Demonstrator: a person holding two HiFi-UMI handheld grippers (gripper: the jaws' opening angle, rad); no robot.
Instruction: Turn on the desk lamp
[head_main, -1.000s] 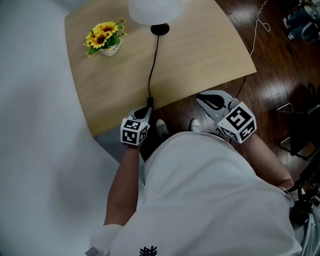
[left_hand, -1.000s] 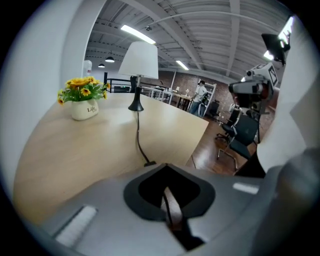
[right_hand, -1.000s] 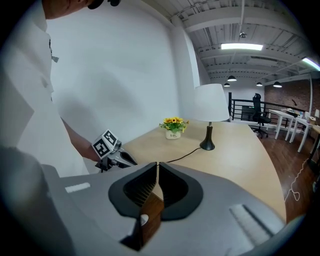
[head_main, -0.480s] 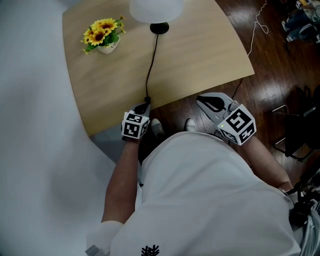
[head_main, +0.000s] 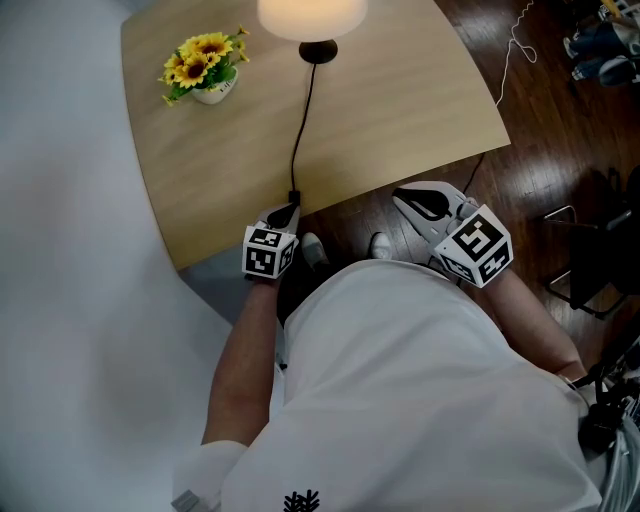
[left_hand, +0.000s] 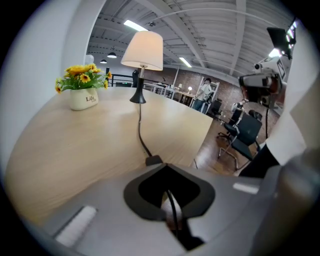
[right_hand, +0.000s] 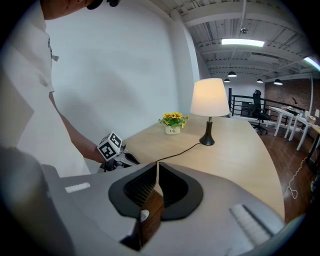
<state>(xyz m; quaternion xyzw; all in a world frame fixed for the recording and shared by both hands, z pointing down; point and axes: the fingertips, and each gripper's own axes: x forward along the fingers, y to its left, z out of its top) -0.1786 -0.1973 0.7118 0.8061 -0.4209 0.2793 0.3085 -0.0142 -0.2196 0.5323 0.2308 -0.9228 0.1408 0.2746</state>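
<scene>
Lamplight fills the shade of the desk lamp (head_main: 311, 15), which stands at the far edge of the counter (head_main: 400, 100) on a small dark round base. Its black cord (head_main: 303, 120) runs straight back across the wood toward you. Your left gripper (head_main: 285, 213) sits at the near edge of the counter, right where that cord leaves the top. In the left gripper view its jaws are clenched on the cord, which passes down between them, and a small black block (left_hand: 153, 160) in the line of the cord lies on the wood just ahead of the tips (touching them or not, you cannot tell). A pot of yellow flowers (head_main: 205, 72) stands to the left of the lamp, well apart from the cord. Your right gripper (head_main: 405, 200) hangs off the counter over the dark wooden floor (head_main: 540, 180), just beyond the near edge. Its jaws are pressed together with nothing between them, only a thin slit showing in the right gripper view
</scene>
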